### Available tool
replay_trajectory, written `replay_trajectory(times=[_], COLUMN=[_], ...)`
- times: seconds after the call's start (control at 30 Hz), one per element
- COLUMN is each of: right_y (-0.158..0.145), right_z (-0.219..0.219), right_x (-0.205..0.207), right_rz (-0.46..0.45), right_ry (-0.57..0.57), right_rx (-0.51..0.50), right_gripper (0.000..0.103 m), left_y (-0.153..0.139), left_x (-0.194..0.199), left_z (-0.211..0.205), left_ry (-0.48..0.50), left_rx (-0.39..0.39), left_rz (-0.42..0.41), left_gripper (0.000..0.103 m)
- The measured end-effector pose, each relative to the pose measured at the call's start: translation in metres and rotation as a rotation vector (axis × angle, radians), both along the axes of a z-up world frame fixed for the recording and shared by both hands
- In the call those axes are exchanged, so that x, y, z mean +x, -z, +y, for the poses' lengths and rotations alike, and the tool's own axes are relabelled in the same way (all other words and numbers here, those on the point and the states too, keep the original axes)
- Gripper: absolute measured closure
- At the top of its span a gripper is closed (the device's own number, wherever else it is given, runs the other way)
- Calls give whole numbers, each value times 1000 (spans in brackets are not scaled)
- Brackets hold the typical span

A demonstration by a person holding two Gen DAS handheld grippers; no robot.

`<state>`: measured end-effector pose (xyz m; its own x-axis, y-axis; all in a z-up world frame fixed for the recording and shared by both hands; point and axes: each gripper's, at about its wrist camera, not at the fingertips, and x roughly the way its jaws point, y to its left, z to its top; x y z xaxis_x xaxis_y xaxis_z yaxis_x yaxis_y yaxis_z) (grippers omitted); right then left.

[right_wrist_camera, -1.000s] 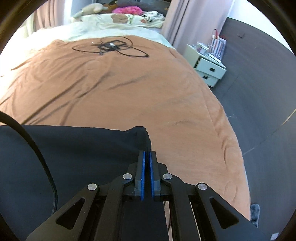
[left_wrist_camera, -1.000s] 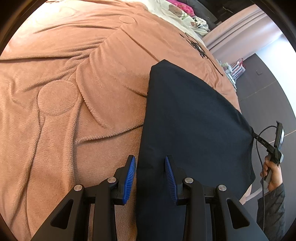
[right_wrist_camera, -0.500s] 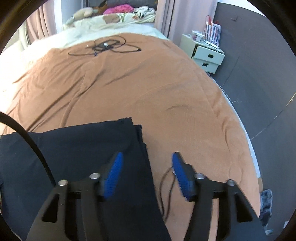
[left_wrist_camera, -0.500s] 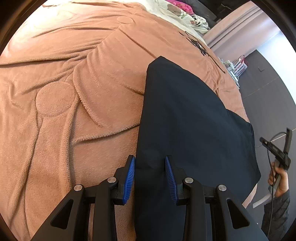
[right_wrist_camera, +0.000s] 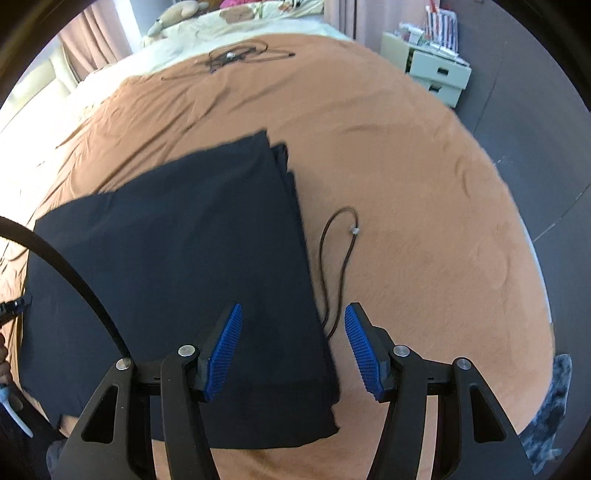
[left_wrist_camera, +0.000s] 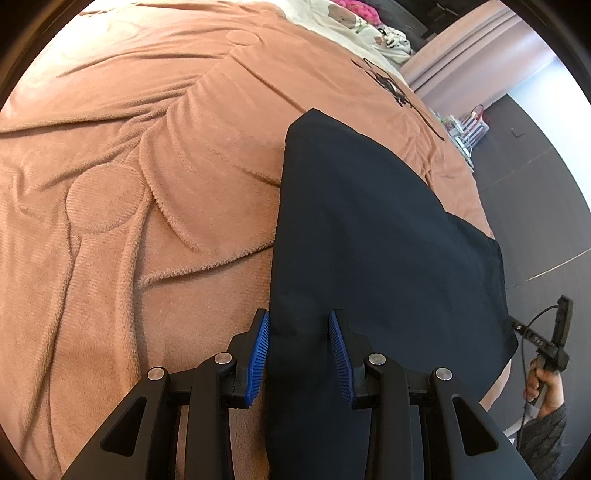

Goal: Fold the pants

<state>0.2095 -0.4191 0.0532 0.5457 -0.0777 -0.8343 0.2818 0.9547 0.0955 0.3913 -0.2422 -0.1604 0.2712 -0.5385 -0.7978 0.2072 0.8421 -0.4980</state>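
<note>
The black pants (left_wrist_camera: 369,240) lie folded flat on the brown blanket (left_wrist_camera: 129,184). In the right wrist view the pants (right_wrist_camera: 177,266) show as a dark rectangle with stacked edges on the right side. My left gripper (left_wrist_camera: 299,347) is open, its blue pads either side of the pants' near left edge, holding nothing. My right gripper (right_wrist_camera: 293,347) is open wide and empty, above the pants' right edge. The right gripper also shows in the left wrist view (left_wrist_camera: 550,339), held in a hand off the bed's edge.
A thin brown cord loop (right_wrist_camera: 336,266) lies on the blanket just right of the pants. A tangle of black cable (right_wrist_camera: 236,57) lies farther up the bed. Pillows and soft toys (right_wrist_camera: 229,18) are at the head. A white bedside cabinet (right_wrist_camera: 436,70) stands by the dark floor.
My right gripper opened and let go of the pants' corner, then drew back and up. The pants now lie flat. The left gripper stayed open and shifted slightly.
</note>
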Motion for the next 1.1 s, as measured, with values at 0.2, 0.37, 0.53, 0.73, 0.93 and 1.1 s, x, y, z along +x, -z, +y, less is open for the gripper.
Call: replay_trajectory(times=[0.2, 0.37, 0.53, 0.73, 0.93, 1.1], right_y=[5, 8, 5, 16, 21, 21], right_z=[-4, -10, -12, -9, -1, -5], right_x=[10, 10, 5, 6, 8, 3], right_rz=[47, 35, 17, 27, 22, 14], right_ry=[-5, 29, 55, 57, 44, 45], right_rx=[-38, -51, -31, -37, -41, -11], right_gripper=[96, 101, 102, 102, 102, 102], left_y=[-1, 0, 8, 17, 23, 17], left_x=[3, 7, 7, 6, 8, 4], left_z=[15, 27, 25, 20, 21, 15], left_ry=[-15, -23, -8, -6, -18, -32], left_rx=[-69, -119, -190, -226, -236, -221], left_rz=[47, 84, 143, 184, 205, 167], left_gripper=[67, 67, 67, 69, 85, 98])
